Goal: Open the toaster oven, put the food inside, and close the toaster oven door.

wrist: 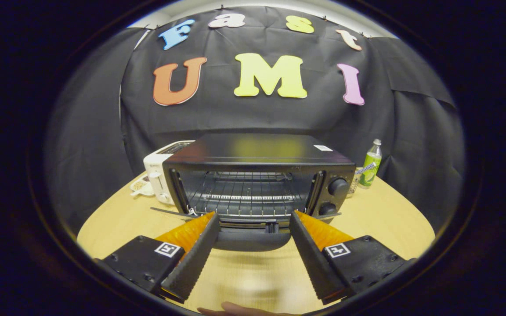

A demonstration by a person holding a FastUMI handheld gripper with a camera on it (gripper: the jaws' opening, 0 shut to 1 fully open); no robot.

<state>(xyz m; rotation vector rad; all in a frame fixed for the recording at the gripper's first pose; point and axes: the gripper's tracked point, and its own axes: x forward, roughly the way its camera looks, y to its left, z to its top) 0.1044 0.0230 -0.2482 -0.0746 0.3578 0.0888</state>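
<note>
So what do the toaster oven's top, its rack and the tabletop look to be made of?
Toaster oven top: dark, smooth metal by its soft glare. Rack: thin bright wires, probably plated steel. Table: pale wood or laminate, faint grain, matte. The gripper is open, the door's handle between its fingers.

- Setting: a staged recording booth, not a lived-in kitchen.
- Black cloth (pixel 244 114) is hung as a backdrop, creased, with pale wall showing above its top edge.
- One light wooden table (pixel 380 210) carries kitchen items: a black toaster oven (pixel 257 175), a white pop-up toaster (pixel 160 171) beside it, a green plastic bottle (pixel 370 164).
- The gripper (pixel 253 248) rides with fingers spread apart before the oven.
</note>
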